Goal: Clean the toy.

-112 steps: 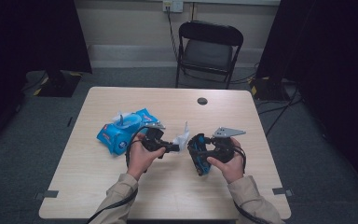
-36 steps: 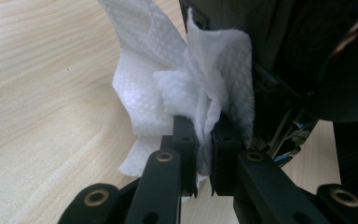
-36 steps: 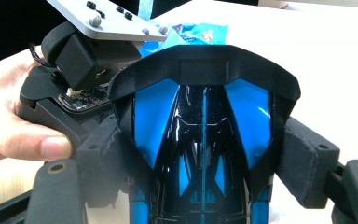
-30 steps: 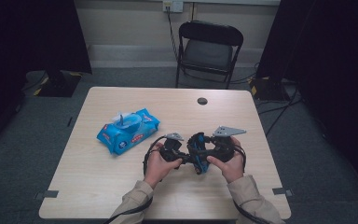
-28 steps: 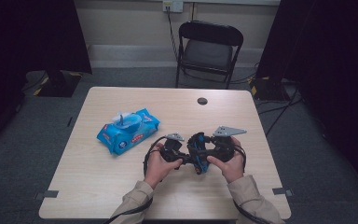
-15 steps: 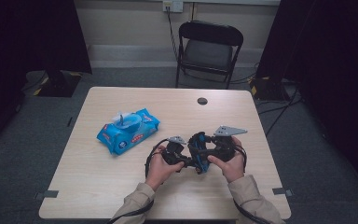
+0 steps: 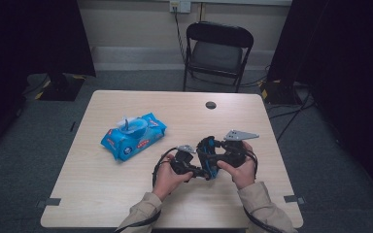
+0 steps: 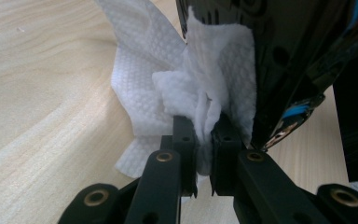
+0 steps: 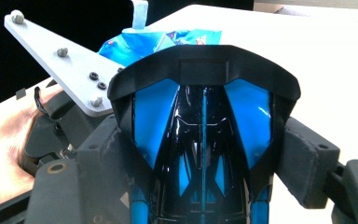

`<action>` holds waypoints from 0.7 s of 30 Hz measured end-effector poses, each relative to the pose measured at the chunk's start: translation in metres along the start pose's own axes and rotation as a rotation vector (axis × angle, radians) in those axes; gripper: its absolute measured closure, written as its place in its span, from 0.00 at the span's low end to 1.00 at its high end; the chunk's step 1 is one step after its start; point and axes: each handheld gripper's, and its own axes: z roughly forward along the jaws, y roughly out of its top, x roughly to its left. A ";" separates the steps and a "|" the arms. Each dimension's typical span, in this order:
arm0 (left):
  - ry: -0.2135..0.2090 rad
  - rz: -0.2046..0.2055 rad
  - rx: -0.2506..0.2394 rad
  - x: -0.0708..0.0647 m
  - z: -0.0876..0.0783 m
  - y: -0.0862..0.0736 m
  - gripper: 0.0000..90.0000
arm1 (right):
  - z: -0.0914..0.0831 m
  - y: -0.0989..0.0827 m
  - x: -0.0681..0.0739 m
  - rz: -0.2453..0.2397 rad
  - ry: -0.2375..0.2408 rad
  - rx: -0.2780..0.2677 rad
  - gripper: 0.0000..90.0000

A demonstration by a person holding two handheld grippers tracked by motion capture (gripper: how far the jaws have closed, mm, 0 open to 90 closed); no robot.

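Soft embossed white wipe (image 8: pixel 168 84), glossy black-and-blue plastic toy car (image 9: pixel 203 140), shiny blue plastic-film wipes pack (image 7: pixel 133 136), matt pale wood-grain table (image 7: pixel 102 194)

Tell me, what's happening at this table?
A person is wiping a glossy black and blue toy car. The right gripper clamps the car, while the left gripper pinches a crumpled white wet wipe against its side. A blue pack of wipes lies on the light wooden table.

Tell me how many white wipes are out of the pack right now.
1: a crumpled white wipe pinched in the left tongs, pressed against the black and blue toy car. Another tab sticks up from the wipes pack.
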 end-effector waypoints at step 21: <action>-0.014 0.007 0.040 -0.006 0.008 -0.006 0.92 | -0.005 0.002 -0.006 0.025 -0.030 -0.026 0.28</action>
